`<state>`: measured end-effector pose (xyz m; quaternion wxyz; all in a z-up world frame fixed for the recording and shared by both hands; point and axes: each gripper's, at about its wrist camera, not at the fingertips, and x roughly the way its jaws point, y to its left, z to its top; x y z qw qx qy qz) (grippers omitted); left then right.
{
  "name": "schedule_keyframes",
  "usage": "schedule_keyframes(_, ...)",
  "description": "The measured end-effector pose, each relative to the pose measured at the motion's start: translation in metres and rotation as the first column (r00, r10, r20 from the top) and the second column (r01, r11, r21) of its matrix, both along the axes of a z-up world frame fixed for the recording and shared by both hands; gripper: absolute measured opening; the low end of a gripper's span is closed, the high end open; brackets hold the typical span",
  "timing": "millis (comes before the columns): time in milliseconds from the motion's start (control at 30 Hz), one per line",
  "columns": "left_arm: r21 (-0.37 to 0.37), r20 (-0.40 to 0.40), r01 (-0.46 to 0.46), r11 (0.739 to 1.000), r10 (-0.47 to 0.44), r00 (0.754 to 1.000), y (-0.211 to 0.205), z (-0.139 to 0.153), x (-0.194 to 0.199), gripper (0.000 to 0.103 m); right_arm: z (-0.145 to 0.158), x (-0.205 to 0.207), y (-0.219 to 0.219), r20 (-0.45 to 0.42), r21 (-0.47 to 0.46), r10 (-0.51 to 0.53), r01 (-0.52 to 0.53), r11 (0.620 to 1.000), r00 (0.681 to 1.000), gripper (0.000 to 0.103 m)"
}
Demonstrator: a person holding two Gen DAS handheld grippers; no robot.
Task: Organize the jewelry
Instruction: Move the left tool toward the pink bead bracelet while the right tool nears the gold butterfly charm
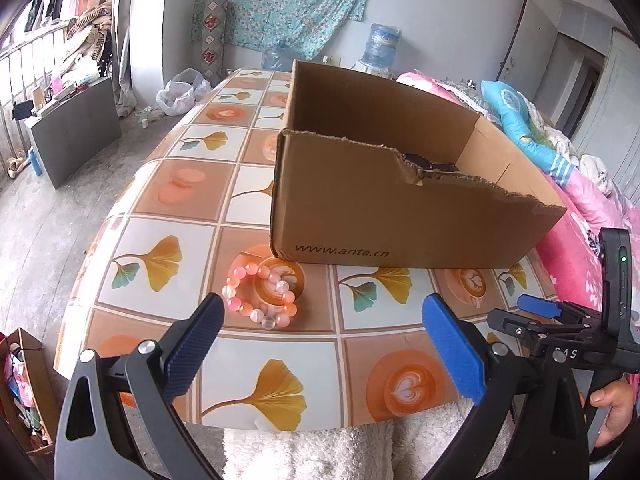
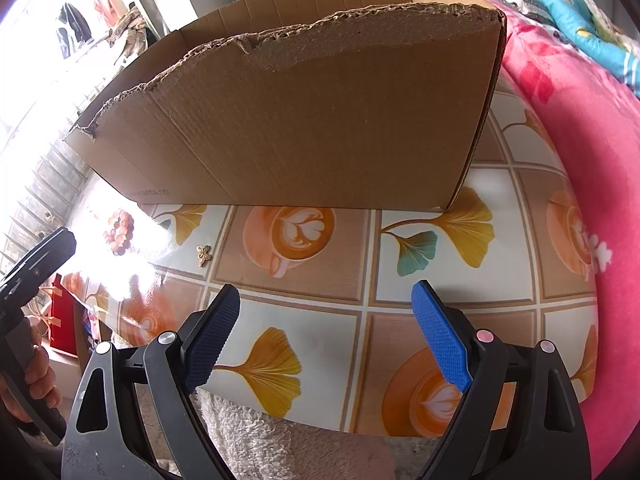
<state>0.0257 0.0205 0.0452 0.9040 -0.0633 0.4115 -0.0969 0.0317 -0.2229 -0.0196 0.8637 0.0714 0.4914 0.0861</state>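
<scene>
Right now both grippers hang above the near edge of the tablecloth (image 1: 280, 344) with jaws spread wide and nothing between them: the left gripper (image 1: 322, 316) and the right gripper (image 2: 326, 308). A pink bead bracelet (image 1: 260, 296) lies on the cloth just in front of the torn cardboard box (image 1: 400, 208), slightly beyond the left gripper's fingertips. A small gold butterfly charm (image 2: 204, 255) rests on the cloth near the box's front wall, apart from the bracelet.

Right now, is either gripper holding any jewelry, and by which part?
Nothing is held. The left gripper and right gripper both stand open and empty; the pink beaded bracelet lies on the patterned tablecloth.
</scene>
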Motion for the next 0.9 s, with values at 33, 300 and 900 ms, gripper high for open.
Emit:
schedule_keyframes(33,-0.028,0.005,0.009,1.0,-0.009,1.0,0.003,0.0,-0.001,0.097,0.0,0.0,0.0,0.002,-0.002,0.003,-0.002,1.0,1.0,0.084)
schedule_keyframes(300,-0.133,0.046,0.069,0.989,-0.064,0.997,0.018,0.0,-0.004,0.097,-0.004,-0.001,0.009,0.009,-0.031,0.013,-0.013,0.999,1.0,0.087)
schedule_keyframes(900,0.107,-0.07,0.238,0.965,-0.232,0.97,-0.005,-0.038,0.04,0.05,-0.008,0.006,0.018,0.003,-0.057,0.001,-0.001,0.998,1.0,0.088)
